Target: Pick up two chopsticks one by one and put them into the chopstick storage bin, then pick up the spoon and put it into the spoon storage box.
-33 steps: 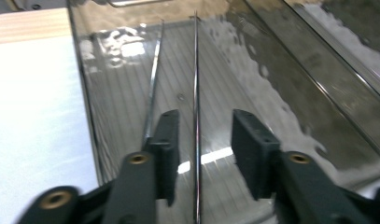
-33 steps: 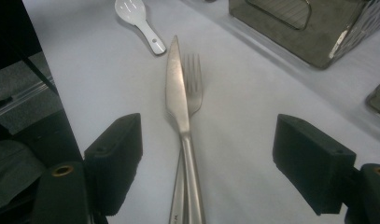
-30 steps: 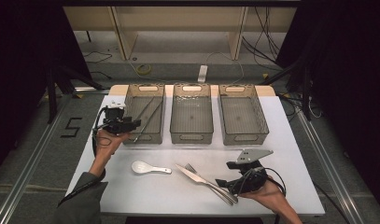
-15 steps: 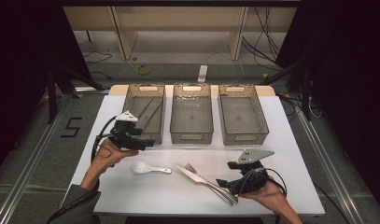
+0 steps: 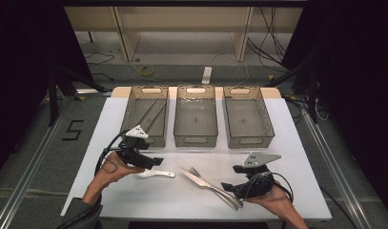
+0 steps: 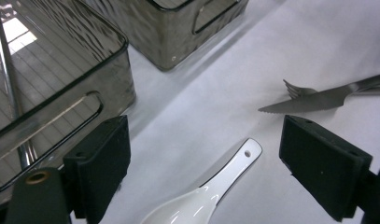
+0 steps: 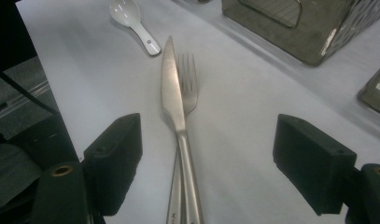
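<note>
A white ceramic spoon (image 5: pixel 159 173) (image 6: pixel 204 198) lies on the white table, its handle pointing right. My left gripper (image 5: pixel 152 162) (image 6: pixel 210 158) hovers just over its bowl end. Its jaws have just been opening and stand open, the spoon lying between them and the pads clear of it. A steel knife (image 5: pixel 203 181) (image 7: pixel 171 93) and fork (image 5: pixel 195 171) (image 7: pixel 187 84) lie side by side near the table's middle front. My right gripper (image 5: pixel 228 187) (image 7: pixel 206 158) is open, its pads on either side of their handles without touching them.
Three clear grey bins stand in a row at the back: the left bin (image 5: pixel 134 102) holds thin metal rods, the middle bin (image 5: pixel 195 139) and the right bin (image 5: pixel 265 114) look bare. The table edge (image 5: pixel 191 214) runs close below both hands.
My left gripper has come back from the left bin toward the front and right, to the spoon, and its jaws have widened. The right gripper has stayed put.
</note>
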The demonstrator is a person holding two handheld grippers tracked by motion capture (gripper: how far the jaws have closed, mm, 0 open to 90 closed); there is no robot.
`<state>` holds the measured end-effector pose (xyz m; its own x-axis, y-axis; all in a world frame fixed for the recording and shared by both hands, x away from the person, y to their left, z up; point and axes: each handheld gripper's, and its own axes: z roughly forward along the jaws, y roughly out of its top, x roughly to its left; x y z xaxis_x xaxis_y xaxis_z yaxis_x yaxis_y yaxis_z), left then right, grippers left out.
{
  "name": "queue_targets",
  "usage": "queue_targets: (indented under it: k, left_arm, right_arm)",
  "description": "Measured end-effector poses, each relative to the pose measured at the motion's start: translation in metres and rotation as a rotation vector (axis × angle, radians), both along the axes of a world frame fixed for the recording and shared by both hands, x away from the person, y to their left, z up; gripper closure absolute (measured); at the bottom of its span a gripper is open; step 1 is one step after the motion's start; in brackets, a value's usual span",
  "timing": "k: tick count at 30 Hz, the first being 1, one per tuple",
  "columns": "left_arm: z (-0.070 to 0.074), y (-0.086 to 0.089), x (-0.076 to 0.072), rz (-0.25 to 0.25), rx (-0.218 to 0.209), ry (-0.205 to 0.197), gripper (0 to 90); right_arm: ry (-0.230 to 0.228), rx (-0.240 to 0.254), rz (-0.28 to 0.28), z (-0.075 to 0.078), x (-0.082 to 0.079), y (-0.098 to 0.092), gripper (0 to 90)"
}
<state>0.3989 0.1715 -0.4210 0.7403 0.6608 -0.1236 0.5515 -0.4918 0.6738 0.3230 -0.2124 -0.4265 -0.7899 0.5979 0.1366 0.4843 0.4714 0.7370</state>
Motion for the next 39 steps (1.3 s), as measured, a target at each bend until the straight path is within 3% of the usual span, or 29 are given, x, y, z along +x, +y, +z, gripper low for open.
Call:
queue_targets:
  k: [13,19,25,32,39]
  left_arm:
    - [-0.004,-0.019,-0.015,-0.084,0.129,-0.01,15.7]
    - [-0.006,-0.026,-0.015,-0.106,0.146,0.006,15.7]
    - [-0.014,-0.032,-0.017,-0.154,0.225,0.027,15.8]
    - [-0.021,-0.037,-0.019,-0.173,0.313,0.027,16.5]
    - [-0.024,-0.039,-0.018,-0.182,0.327,0.033,20.0]
  right_arm:
    - [0.004,-0.003,0.008,-0.002,0.0,0.001,24.9]
    - [0.004,0.002,0.005,-0.004,0.0,-0.002,24.9]
    - [0.008,0.001,0.005,-0.005,0.001,-0.004,24.9]
    - [0.012,-0.001,0.006,-0.006,0.001,-0.003,24.9]
    - [0.012,-0.012,0.006,-0.007,0.002,-0.002,24.9]
